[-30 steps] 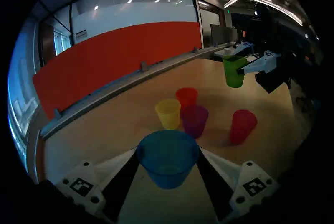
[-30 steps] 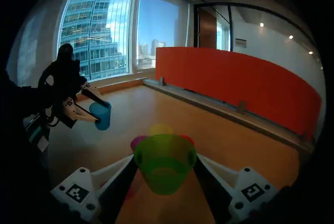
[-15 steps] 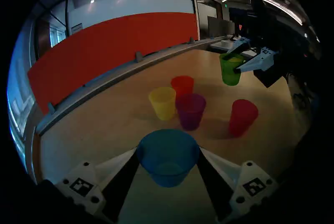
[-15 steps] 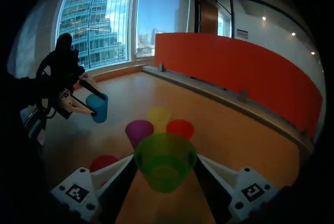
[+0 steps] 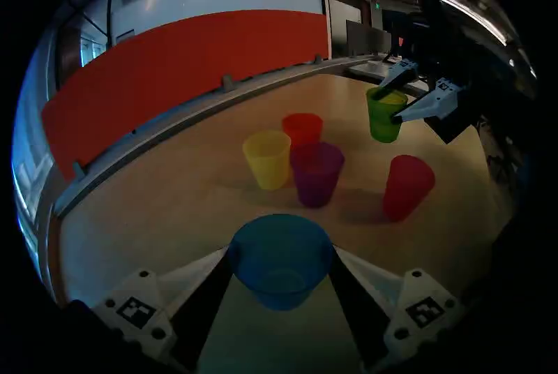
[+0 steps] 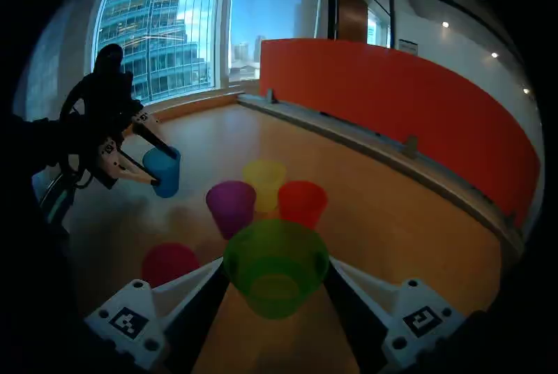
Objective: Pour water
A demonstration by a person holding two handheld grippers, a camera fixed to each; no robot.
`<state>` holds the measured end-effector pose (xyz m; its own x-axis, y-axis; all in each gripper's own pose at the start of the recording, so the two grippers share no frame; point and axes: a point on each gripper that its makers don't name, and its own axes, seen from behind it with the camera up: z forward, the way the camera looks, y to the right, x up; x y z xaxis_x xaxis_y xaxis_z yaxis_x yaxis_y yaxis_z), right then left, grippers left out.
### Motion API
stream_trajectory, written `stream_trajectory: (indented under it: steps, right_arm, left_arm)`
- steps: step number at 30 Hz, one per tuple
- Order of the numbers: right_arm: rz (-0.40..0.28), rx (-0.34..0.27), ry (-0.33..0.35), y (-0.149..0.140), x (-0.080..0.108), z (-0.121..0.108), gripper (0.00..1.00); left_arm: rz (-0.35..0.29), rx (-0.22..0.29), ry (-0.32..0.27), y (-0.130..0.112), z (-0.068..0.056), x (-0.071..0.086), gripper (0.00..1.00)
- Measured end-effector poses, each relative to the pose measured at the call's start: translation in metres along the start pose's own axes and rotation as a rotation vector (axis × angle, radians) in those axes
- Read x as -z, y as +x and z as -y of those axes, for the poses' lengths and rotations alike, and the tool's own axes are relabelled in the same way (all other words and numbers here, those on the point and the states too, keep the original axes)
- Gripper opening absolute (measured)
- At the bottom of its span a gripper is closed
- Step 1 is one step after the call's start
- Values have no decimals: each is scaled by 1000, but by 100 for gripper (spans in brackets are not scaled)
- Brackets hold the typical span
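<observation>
In the left gripper view my left gripper (image 5: 281,266) is shut on a blue cup (image 5: 281,257), held upright above the wooden table (image 5: 174,213). The right gripper view has my right gripper (image 6: 276,273) shut on a green cup (image 6: 276,269), also upright. Each view shows the other gripper farther off: the green cup (image 5: 386,113) at the far right, the blue cup (image 6: 163,171) at the left, carried by a dark-sleeved person. Between them stand a yellow cup (image 5: 267,158), an orange-red cup (image 5: 302,130), a purple cup (image 5: 317,173) and a red cup (image 5: 407,186).
An orange-red partition wall (image 5: 174,67) runs along the far edge of the table, with a metal rail at its foot. Large windows (image 6: 160,39) stand behind the person. The table surface around the cluster of cups is bare wood.
Both views have tilted downward, bringing the cups on the table further into sight. The green cup has sunk a little lower and both cups remain held.
</observation>
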<state>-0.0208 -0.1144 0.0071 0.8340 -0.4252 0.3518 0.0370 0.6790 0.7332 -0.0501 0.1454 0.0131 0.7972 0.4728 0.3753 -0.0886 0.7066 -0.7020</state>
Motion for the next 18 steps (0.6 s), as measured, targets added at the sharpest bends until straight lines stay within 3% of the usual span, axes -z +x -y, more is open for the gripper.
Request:
stream_trajectory:
  steps: [18]
  right_arm:
    - [45, -3, 20, -20, -16, 5, 91]
  left_arm:
    - [28, 38, -38, -22, -3, -18, 89]
